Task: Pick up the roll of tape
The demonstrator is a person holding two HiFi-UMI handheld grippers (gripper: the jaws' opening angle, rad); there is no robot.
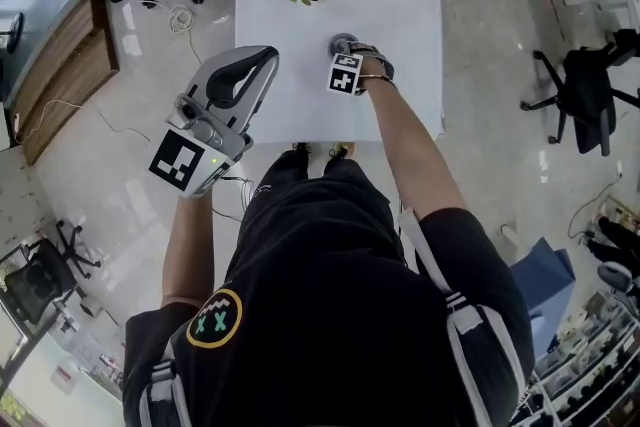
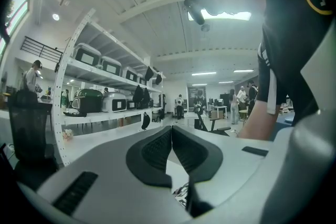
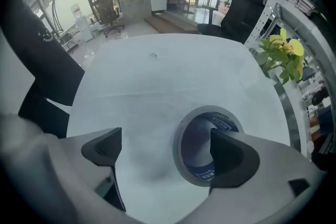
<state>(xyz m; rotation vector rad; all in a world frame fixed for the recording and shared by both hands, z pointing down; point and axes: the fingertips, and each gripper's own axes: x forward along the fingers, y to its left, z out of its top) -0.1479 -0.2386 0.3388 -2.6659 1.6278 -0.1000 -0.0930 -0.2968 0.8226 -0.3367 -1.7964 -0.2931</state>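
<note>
Perhaps "XX" on shirt emblem [image 1: 213, 318]

In the right gripper view one jaw of the right tongs [image 3: 167, 150] covers the roll of tape [image 3: 179, 150] from 2 to 5 o'clock, and I can't read the print inside it. In the head view I get only a grey arc of the roll at 11 o'clock of the marker cube [image 1: 346, 74]. The person [image 1: 330, 295] hides the 6 o'clock edge of the worktop [image 1: 400, 5].

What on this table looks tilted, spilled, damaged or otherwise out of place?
Nothing stands out. The roll of tape lies flat on the white table, the plant stands near the far edge, and nothing is spilled. The right gripper is open over the roll; the left gripper is shut and empty.
</note>
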